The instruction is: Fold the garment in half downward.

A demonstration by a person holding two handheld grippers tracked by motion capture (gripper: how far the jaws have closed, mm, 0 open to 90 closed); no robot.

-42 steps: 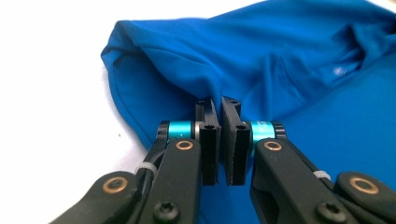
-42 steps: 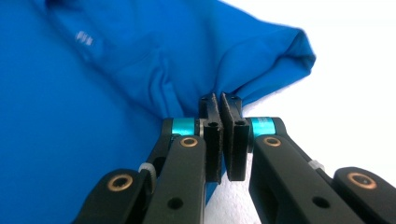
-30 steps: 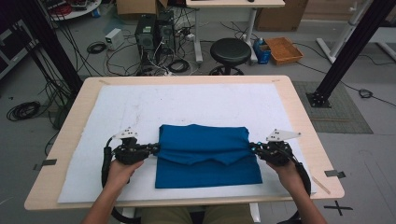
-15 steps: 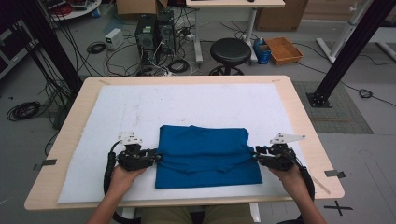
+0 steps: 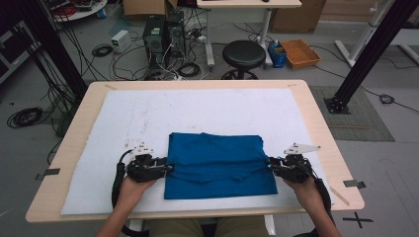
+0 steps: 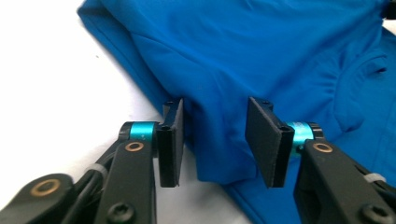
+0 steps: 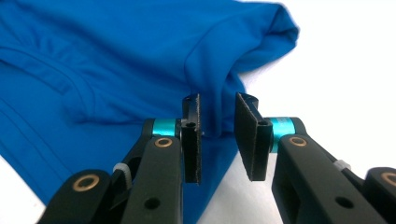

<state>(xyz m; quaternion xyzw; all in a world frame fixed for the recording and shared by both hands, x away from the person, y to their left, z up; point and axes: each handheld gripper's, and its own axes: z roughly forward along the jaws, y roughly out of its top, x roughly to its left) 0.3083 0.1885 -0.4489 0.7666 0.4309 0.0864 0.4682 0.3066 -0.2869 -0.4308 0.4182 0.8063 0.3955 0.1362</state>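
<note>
The folded blue shirt (image 5: 220,164) lies on the white mat (image 5: 123,118) between the left gripper (image 5: 167,168) and right gripper (image 5: 270,164) (both jaws parted, cloth edges between them).

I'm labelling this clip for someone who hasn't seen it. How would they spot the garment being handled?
Start at the wooden table with the white mat on it. Near the mat's front edge, between the left gripper and right gripper, lies the blue shirt. It is the one coloured thing on the mat, folded into a rough rectangle.
</note>
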